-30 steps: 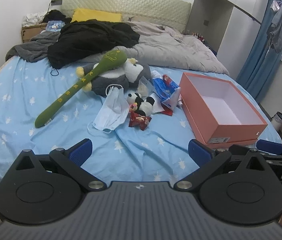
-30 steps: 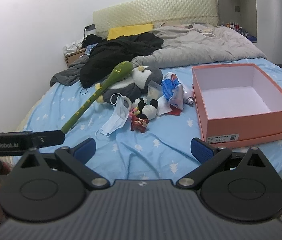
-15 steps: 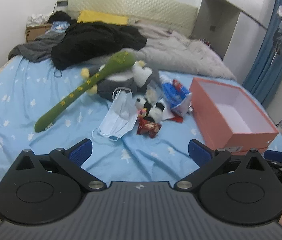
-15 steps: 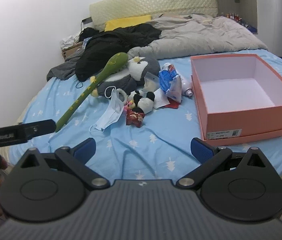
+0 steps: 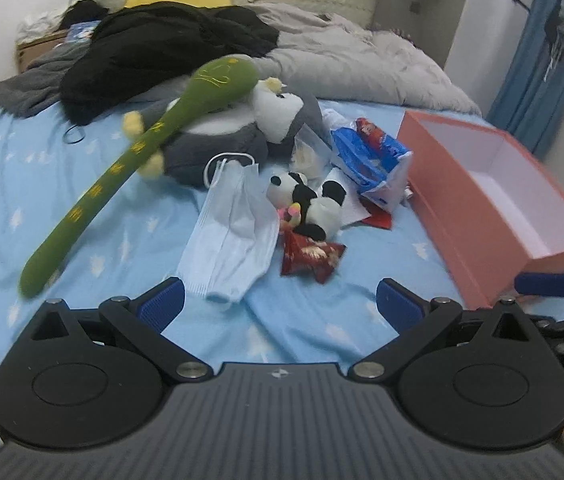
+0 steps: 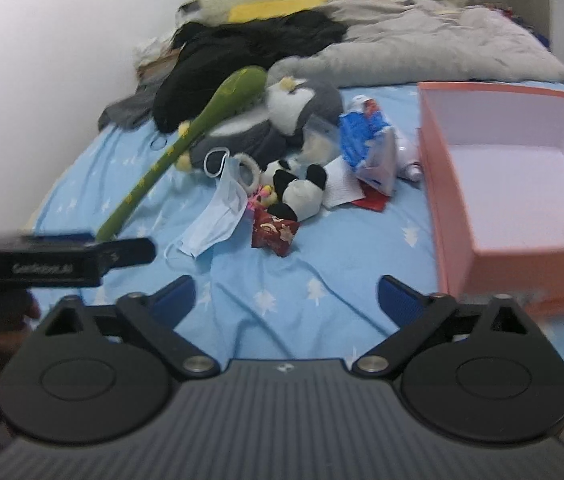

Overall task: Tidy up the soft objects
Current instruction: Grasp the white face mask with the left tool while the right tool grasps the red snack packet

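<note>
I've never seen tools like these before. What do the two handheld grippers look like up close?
Each is matte black plastic: a ribbed grey-black body, two round discs, and angled link arms with silver pivot bolts ending in ribbed blue pads. From the right gripper, the left gripper shows pale lettering on its side, too blurred to read.

Bed (image 5: 34, 184) under a pale blue sheet printed with white trees. Scattered on it: long green plush stick (image 5: 130, 160), grey plush penguin (image 5: 242, 128), face mask (image 5: 234, 236), small panda toy (image 5: 310, 204), red snack packet (image 5: 310, 256), blue wrapper (image 5: 370, 160). Open pink box (image 5: 482, 216) at right; black clothing (image 5: 162, 48) and grey quilt (image 5: 354, 68) heaped behind.
</note>
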{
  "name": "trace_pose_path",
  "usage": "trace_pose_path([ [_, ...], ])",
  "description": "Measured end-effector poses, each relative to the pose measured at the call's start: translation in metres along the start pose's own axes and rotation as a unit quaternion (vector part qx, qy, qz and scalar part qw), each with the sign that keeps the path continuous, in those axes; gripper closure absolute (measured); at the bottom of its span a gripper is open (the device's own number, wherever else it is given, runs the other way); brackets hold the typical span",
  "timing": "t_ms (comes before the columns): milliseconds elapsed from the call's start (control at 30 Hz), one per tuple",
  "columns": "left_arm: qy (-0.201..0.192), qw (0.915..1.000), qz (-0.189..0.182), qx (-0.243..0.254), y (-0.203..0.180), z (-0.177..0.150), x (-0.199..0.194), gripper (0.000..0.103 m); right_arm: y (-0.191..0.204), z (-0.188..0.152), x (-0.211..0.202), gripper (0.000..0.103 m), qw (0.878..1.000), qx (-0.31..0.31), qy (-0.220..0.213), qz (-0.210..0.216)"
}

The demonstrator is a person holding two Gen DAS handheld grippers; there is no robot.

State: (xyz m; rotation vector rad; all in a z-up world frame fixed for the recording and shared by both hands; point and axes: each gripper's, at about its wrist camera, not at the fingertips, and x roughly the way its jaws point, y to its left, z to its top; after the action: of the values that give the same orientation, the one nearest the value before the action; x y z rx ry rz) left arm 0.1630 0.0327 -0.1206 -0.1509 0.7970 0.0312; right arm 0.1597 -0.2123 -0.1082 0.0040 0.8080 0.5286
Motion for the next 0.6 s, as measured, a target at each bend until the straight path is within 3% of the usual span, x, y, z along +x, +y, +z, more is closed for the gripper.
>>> trace_pose_path([
  [33, 0.007, 1.0, -0.005, -0.003, 0.004, 0.006, 0.015, 0.001, -0.002, 0.005, 0.014, 0.011, 1.0, -0.016, 0.008, -0.003],
  [100, 0.02, 0.9996, -0.017, -0.013, 0.012, 0.015, 0.043, 0.001, -0.005, 0.014, 0.037, 0.028, 0.999, -0.037, 0.02, 0.0],
  [267, 0.048, 0.9986, -0.016, -0.019, 0.029, 0.028, 0.107, 0.002, -0.01, 0.031, 0.099, 0.028, 0.996, -0.071, 0.05, 0.013],
  [400, 0.071, 0.9968, -0.018, -0.032, 0.047, 0.029, 0.15, 0.002, -0.013, 0.037, 0.145, 0.027, 0.994, -0.068, 0.071, 0.048],
  [600, 0.111, 0.992, -0.039, -0.045, 0.069, 0.035, 0.188, 0.012, -0.009, 0.048, 0.198, 0.027, 0.99, -0.055, 0.109, 0.066],
])
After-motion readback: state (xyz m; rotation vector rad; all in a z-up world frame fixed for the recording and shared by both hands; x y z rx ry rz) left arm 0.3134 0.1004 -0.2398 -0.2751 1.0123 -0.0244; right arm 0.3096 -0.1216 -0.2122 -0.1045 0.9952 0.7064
